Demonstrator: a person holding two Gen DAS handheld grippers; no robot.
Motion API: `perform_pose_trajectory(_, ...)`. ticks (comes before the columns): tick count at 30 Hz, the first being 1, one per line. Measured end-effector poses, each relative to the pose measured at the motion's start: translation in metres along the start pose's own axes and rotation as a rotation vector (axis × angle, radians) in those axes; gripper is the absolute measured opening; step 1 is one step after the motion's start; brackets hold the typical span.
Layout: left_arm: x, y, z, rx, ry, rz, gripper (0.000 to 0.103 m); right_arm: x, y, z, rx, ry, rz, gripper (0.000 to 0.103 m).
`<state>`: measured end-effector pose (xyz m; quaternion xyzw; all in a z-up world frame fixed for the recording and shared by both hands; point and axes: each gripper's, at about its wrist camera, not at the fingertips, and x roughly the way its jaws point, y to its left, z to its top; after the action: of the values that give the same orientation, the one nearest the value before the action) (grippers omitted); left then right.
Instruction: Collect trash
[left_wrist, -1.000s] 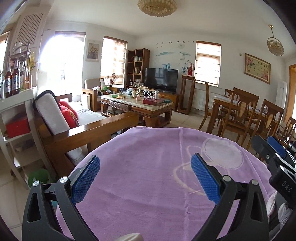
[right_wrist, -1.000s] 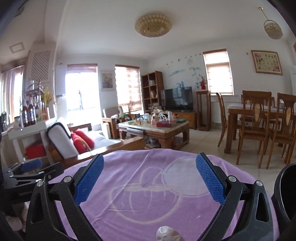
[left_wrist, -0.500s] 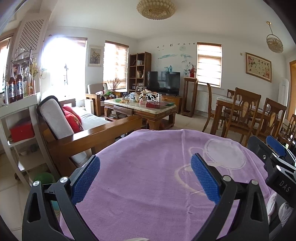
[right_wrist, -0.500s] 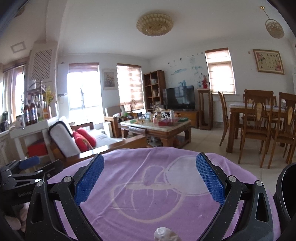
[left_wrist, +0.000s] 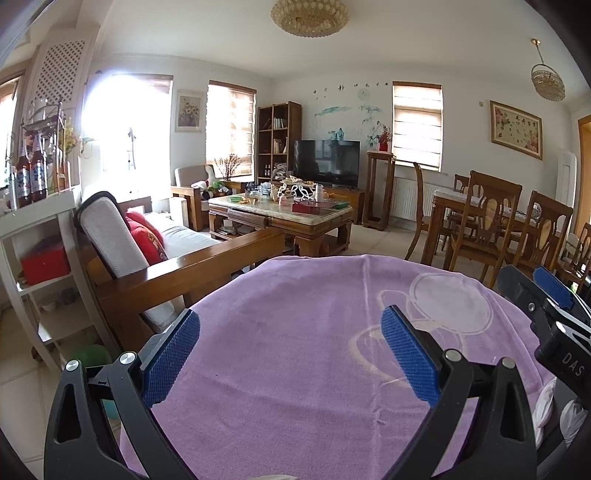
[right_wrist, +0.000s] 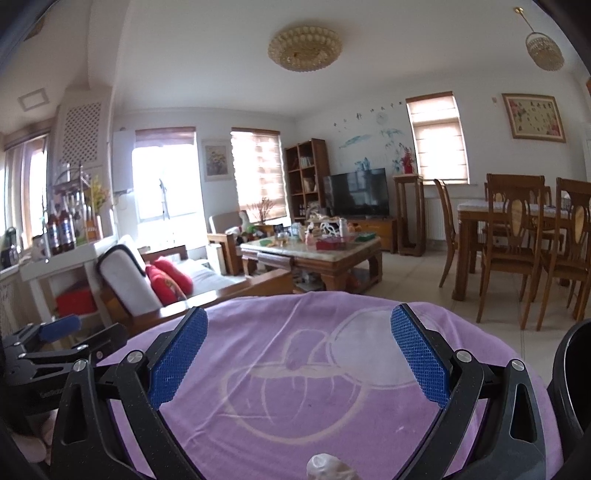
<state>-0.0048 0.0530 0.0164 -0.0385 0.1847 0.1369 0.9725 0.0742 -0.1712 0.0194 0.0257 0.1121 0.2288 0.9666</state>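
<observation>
Over the last second both my views have tipped up a little: the far room shows more, and the purple cloth (left_wrist: 295, 369) on the surface takes less of each frame. The crumpled white scrap (right_wrist: 327, 466) at the near edge of the right view has slid lower, almost out of sight under my right claw (right_wrist: 299, 354). I judge that I am lifted above the trash, not closing on it, so nothing is collected yet.

My left claw (left_wrist: 290, 350) stands wide open and empty, blue pads well apart. My right claw is equally wide and empty. More white crumpled pieces (left_wrist: 546, 402) lie at the right edge of the cloth, under my right claw as the left view shows it.

A dark round bin (right_wrist: 572, 387) stands just beside the surface at near right; that looks like the drop point.

The cloth's far edge curves away with bare floor beyond. A wooden sofa arm (left_wrist: 192, 273) is close at left, dining chairs (left_wrist: 484, 221) at far right. Open room between them.
</observation>
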Motion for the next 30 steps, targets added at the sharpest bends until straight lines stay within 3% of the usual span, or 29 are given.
perform_pose_trajectory(30,-0.0013,-0.0019,-0.0008,0.012,0.002,-0.001,0.098,-0.0001,-0.0047,0.0012,0.011,0.003,-0.014,0.098)
